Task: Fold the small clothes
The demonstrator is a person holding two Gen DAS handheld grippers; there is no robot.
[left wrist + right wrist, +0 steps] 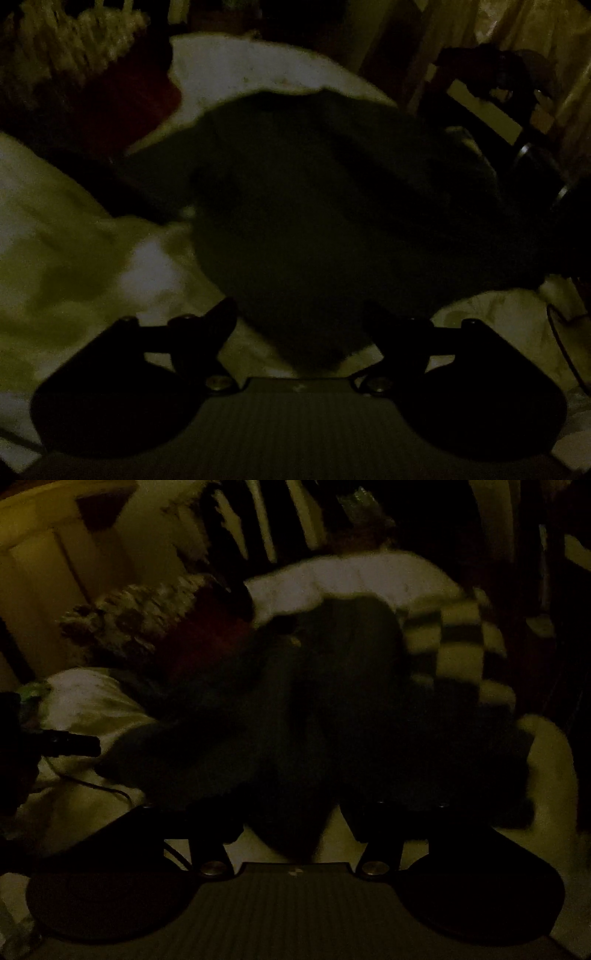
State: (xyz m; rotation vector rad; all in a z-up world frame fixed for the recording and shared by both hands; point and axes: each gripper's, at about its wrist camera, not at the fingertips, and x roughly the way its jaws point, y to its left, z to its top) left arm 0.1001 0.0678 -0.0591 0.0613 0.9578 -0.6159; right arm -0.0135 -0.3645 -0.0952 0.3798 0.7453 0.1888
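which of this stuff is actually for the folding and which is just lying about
For the job:
- dark garment, spread on the pale bedding
- left gripper, open, at the garment's near edge
- right gripper, open, near the dark cloth

Just lying about:
- striped cloth
- patterned pillow
- red cloth
- cable

Dark green, near-black garment [332,206] ahead of black left gripper [299,317]. White-cream bedding [66,236] under it. Dark red cloth [122,107] far left. Cream-and-dark checked cloth [461,638] far right of right gripper [291,823].
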